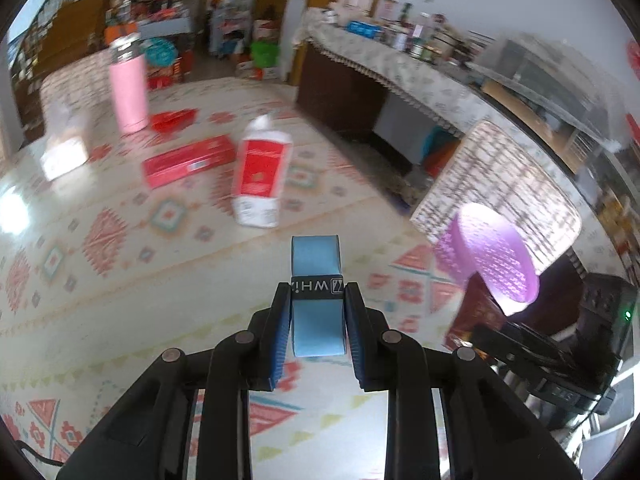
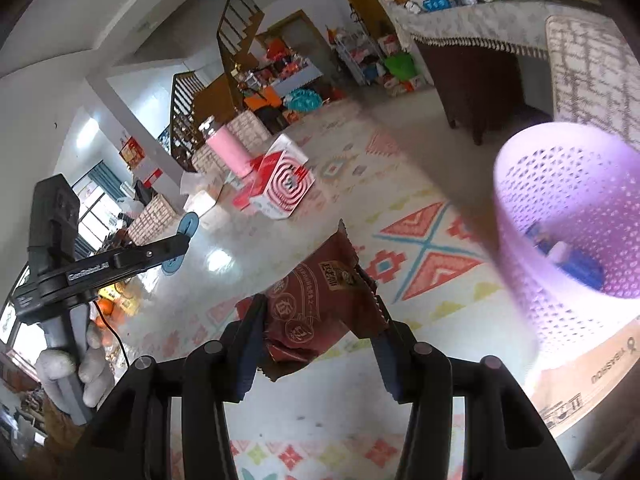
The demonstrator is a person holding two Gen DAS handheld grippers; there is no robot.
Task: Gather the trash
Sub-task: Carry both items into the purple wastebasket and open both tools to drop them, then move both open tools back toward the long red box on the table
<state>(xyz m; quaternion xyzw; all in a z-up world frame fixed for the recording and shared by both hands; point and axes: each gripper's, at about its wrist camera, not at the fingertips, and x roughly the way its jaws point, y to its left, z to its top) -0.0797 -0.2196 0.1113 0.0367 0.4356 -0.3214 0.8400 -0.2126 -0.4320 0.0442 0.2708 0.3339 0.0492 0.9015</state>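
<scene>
A: What is held by the left gripper [image 1: 317, 322]?

B: A light blue roll with a black band [image 1: 317, 295] is clamped between its blue-padded fingers [image 1: 280, 340], which are closed on it. The roll is carried clear above the patterned desk [image 1: 120, 280].

A: And the right gripper [image 2: 316, 344]?

B: A dark red snack wrapper [image 2: 316, 300] is pinched between its fingers, which are closed tight on the crumpled foil. It too is held above the desk.

A: Where is the trash bin seen?

B: A pale purple perforated basket [image 2: 568, 216] is seen to the right of the wrapper, standing on a cardboard box [image 2: 592, 376]. Some blue and white items are visible inside it, though they cannot be identified.

A: What else is shown on the desk?

B: A pink bottle [image 1: 128, 88], a long red box [image 1: 188, 160] and a red-and-white carton [image 1: 260, 176] are seen farther back, well apart from both grippers. A gloved hand [image 2: 80, 364] is seen around the left gripper's handle.
</scene>
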